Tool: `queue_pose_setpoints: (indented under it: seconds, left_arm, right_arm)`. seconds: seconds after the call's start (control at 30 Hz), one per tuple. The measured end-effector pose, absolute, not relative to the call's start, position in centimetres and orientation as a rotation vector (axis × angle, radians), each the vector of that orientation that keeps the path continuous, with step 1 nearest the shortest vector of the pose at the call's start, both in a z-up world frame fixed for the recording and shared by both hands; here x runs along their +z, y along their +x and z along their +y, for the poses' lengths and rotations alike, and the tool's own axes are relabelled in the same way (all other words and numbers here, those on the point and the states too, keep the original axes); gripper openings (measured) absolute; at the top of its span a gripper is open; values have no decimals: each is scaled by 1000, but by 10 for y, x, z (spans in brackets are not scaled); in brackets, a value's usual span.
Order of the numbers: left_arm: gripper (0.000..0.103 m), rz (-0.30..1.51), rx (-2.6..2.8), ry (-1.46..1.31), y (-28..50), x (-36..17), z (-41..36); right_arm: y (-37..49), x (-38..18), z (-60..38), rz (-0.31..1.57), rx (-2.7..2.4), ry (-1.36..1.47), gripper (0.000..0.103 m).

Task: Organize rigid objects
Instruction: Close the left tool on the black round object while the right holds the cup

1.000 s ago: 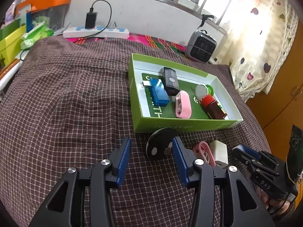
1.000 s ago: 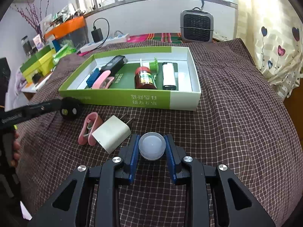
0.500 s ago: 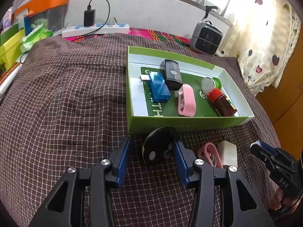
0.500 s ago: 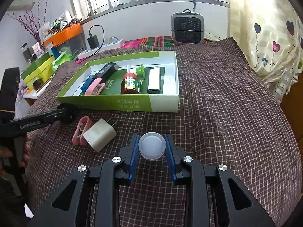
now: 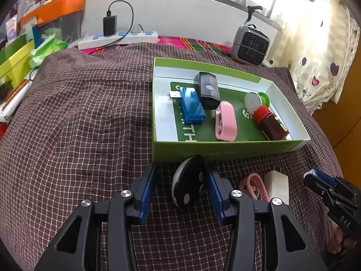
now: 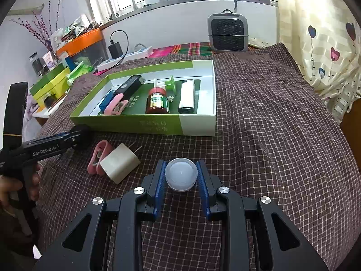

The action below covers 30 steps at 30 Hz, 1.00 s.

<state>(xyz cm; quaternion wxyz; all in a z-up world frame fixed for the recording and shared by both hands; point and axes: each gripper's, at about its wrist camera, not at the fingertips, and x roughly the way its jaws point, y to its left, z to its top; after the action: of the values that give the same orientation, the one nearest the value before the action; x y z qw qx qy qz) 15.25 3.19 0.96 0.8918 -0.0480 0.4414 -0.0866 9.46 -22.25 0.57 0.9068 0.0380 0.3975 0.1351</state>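
Green box at 12 o'clock already holds blue USB stick, black device, pink clip, red-capped bottle, white lighter. Left gripper has just been closing around black round object, right pad touching, left pad apart, so not gripped yet; right gripper is clamped on white round cap. Still on the cloth by judgement: second pink clip and white charger, at 10 o'clock of the cap.

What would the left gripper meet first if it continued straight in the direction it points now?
The black round object already between the left gripper's closing jaws; beyond it, probably the near wall of the green box.
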Motion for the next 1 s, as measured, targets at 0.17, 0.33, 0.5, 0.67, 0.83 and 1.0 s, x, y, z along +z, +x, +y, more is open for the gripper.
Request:
queue_pose_setpoints:
  seconds: [0.17,0.33,0.5,0.67,0.83,1.0]
  left_arm:
    - [27,917,-166,-106,151,9,35]
    - [27,915,-161,-110,150,10,35]
    - [27,914,-161,-116,149,10,36]
    - [27,910,-159,-121,147,12,37]
    - [21,898,-169,-129,144,19,39]
    - [19,891,-172,-123,143,23,38]
  right_arm:
    - [94,6,-223,821,283,80,29]
    - [93,6,-223,819,283,80,29]
    - [93,5,-223,821,283,80,29]
    - [92,6,-222,819,283,79,29]
    - [92,8,-222,814,285,73,29]
    - [92,14,-222,798,283,67,29]
